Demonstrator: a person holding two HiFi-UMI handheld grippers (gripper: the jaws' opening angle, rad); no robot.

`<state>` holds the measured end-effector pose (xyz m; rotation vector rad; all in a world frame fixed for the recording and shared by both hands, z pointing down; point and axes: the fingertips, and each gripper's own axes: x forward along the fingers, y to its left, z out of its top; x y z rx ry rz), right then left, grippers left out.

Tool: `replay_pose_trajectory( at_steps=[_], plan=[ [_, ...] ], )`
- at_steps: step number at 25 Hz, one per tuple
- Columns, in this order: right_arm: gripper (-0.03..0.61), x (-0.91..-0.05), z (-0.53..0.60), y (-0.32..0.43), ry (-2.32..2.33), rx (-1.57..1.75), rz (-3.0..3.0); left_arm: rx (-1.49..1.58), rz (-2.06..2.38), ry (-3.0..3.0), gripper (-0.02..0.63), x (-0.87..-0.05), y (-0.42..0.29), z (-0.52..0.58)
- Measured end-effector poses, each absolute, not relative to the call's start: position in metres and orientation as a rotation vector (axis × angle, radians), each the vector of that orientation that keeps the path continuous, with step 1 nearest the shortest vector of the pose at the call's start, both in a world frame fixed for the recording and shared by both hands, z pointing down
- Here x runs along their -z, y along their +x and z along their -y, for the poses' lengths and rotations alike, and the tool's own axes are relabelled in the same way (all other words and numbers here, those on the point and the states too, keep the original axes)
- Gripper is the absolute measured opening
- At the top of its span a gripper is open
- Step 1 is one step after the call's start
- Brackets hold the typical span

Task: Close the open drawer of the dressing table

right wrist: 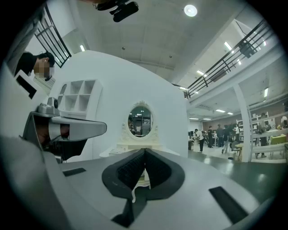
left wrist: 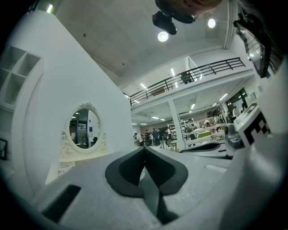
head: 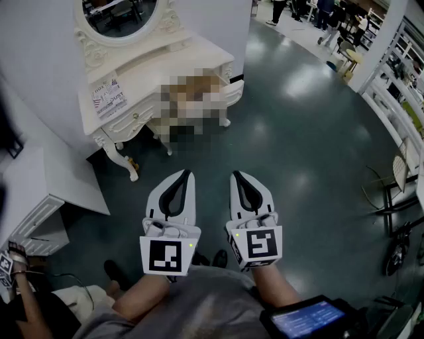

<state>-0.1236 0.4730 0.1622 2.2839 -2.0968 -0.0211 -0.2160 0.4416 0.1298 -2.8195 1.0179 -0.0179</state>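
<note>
The white dressing table (head: 142,73) with an oval mirror (head: 119,16) stands at the top left of the head view. Its drawer (head: 234,91) is pulled out toward the right, and a mosaic patch hides what is inside. Both grippers are held level over the dark floor, well short of the table. My left gripper (head: 185,173) is shut with nothing in it, and my right gripper (head: 237,175) beside it is shut and empty too. In the left gripper view the left gripper (left wrist: 144,148) points past the mirror (left wrist: 83,128). In the right gripper view the right gripper (right wrist: 144,152) points at the table (right wrist: 135,148).
A white cabinet (head: 46,185) stands at the left, close to the dressing table's leg (head: 126,165). A booklet (head: 109,97) lies on the tabletop. A chair (head: 397,175) and shelving stand at the right. People (right wrist: 200,139) stand far off across the hall.
</note>
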Motion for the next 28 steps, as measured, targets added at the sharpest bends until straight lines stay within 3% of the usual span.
replay_pose_trajectory(
  at_steps=[15,28],
  plan=[
    [0.015,-0.174,-0.491,-0.099,2.295,-0.032,2.146,0.059,-1.030,-2.821,0.014,-0.141,-0.198,-0.467],
    [0.015,-0.206,-0.406,-0.062,2.299,-0.137,2.072,0.100,-1.023,-2.877,0.014,-0.166,-0.167,-0.371]
  ],
)
